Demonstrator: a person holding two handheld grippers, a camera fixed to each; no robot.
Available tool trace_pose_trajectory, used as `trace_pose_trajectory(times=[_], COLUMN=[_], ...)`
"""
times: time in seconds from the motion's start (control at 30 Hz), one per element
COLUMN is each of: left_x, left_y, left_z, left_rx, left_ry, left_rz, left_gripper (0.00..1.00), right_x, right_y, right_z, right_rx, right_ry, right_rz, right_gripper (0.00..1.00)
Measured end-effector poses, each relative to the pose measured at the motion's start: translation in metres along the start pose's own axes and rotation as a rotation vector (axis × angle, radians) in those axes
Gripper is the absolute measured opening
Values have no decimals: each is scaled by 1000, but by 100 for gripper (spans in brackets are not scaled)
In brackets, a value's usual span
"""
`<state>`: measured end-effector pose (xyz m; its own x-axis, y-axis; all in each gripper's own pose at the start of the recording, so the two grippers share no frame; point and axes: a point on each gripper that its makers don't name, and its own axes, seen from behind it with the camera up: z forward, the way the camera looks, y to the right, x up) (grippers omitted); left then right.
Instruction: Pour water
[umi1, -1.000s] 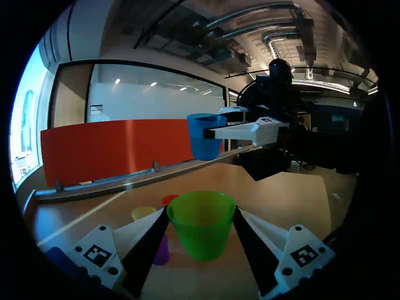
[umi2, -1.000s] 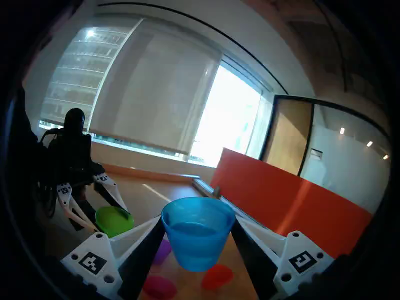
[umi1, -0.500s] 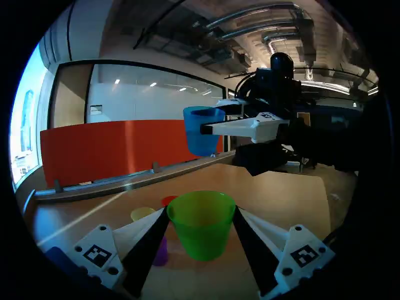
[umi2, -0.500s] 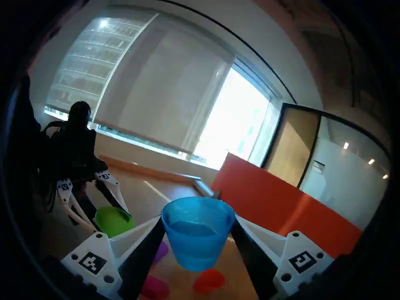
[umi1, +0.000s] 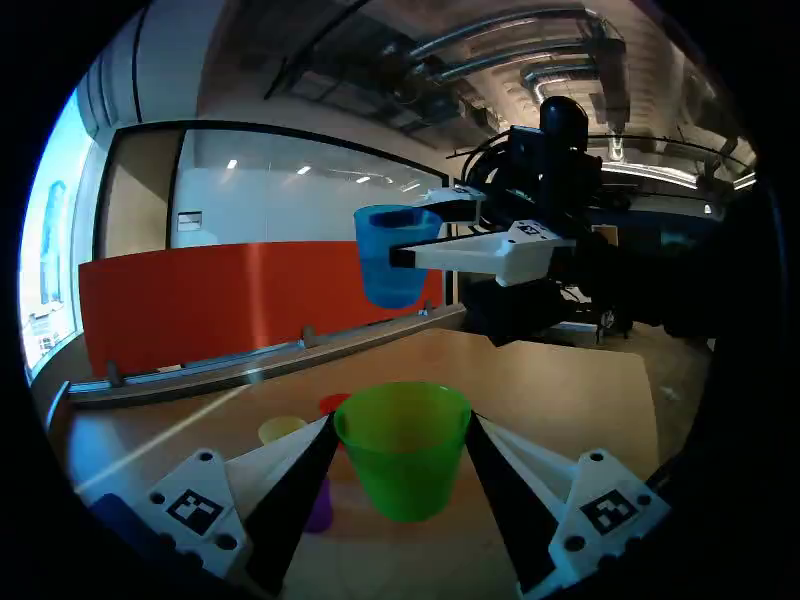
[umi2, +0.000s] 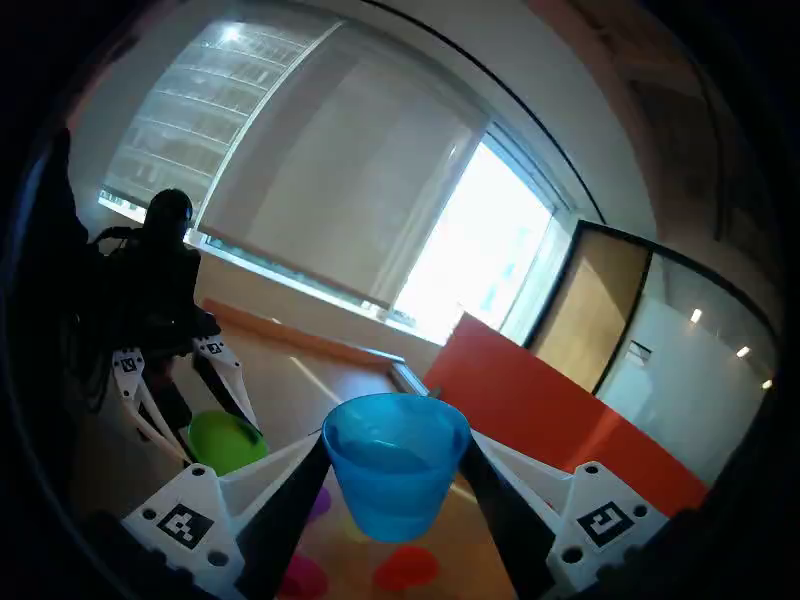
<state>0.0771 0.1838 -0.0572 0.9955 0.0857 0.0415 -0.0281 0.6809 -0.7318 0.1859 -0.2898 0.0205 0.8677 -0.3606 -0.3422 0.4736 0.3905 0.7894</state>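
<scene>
My left gripper (umi1: 402, 470) is shut on a green cup (umi1: 403, 448), held upright low over the wooden table (umi1: 560, 390). Farther off and higher, the right gripper (umi1: 412, 238) holds a blue cup (umi1: 392, 255), slightly tilted. In the right gripper view my right gripper (umi2: 396, 480) is shut on that blue cup (umi2: 396, 462), and water shows inside it. The left gripper (umi2: 178, 390) with the green cup (umi2: 226, 441) is seen lower left there.
Small yellow (umi1: 278, 430), purple (umi1: 320, 505) and red (umi1: 334, 402) cups stand on the table behind the green one. An orange partition (umi1: 230, 295) runs along the table's far edge. Pink (umi2: 302, 578) and red (umi2: 405, 567) cups lie below the blue cup.
The right gripper with the blue cup has risen and moved left, closer over the green cup, tilting a little. The left gripper has stayed put.
</scene>
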Motion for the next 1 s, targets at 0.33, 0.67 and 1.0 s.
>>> trace_pose_trajectory(times=[0.33, 0.67, 1.0], left_x=[2, 3, 5], left_y=[5, 7, 11], left_z=[2, 2, 4], left_rx=[-6, -10, -18], left_ry=[3, 6, 8], left_rz=[6, 5, 8], left_gripper=[89, 89, 89], right_x=[7, 13, 19], right_y=[-1, -1, -4], right_z=[3, 7, 10], right_rx=[15, 22, 36], right_ry=[5, 3, -2], right_rz=[-53, -103, -141], right_gripper=[91, 91, 91])
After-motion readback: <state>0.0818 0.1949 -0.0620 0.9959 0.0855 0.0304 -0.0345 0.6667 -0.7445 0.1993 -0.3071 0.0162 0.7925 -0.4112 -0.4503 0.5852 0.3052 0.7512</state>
